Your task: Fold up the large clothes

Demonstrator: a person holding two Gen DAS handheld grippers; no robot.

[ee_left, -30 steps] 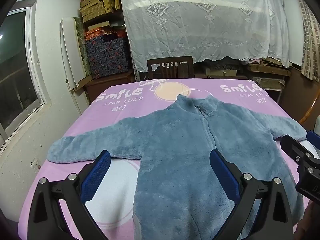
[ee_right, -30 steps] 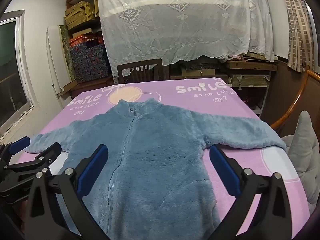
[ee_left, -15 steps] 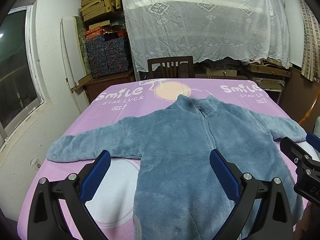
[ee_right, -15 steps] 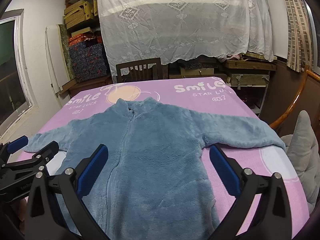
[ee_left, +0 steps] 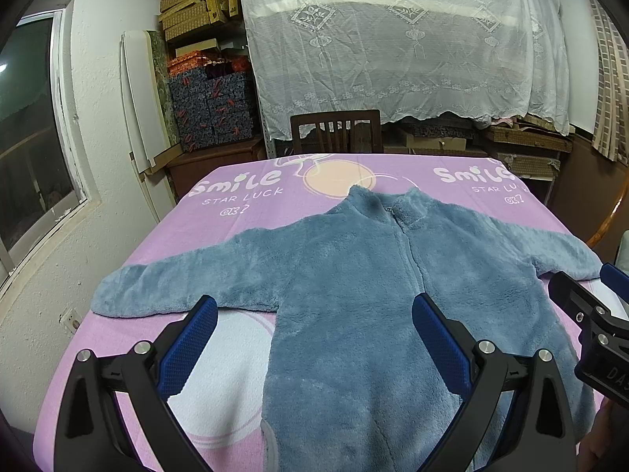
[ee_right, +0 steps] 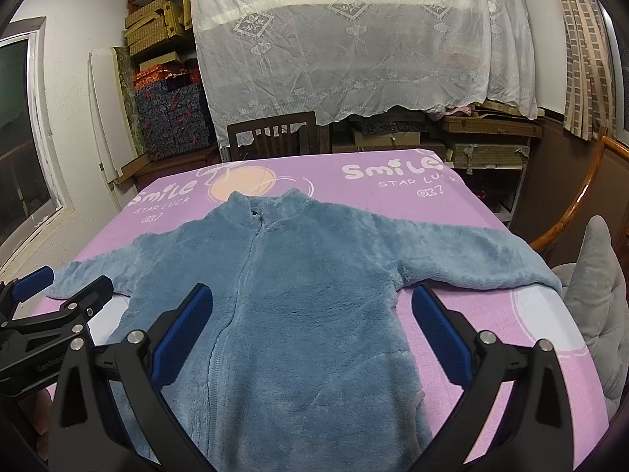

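Observation:
A blue fleece zip jacket (ee_left: 354,275) lies flat, front up, on a pink cover (ee_left: 236,212), collar far, both sleeves spread sideways. It also shows in the right wrist view (ee_right: 306,287). My left gripper (ee_left: 314,338) is open and empty, held above the jacket's lower left part. My right gripper (ee_right: 312,334) is open and empty above the lower body. The right gripper shows at the right edge of the left wrist view (ee_left: 589,314); the left gripper shows at the left edge of the right wrist view (ee_right: 51,306).
A wooden chair (ee_left: 336,131) stands at the table's far end. Shelves under a white lace cloth (ee_left: 393,47) and stacked boxes (ee_left: 212,110) line the back wall. A window (ee_left: 27,149) is left; a grey cushion (ee_right: 597,295) and rattan chair arm (ee_right: 582,196) are right.
Both grippers have drifted slightly; the views are almost the same. The jacket has not moved.

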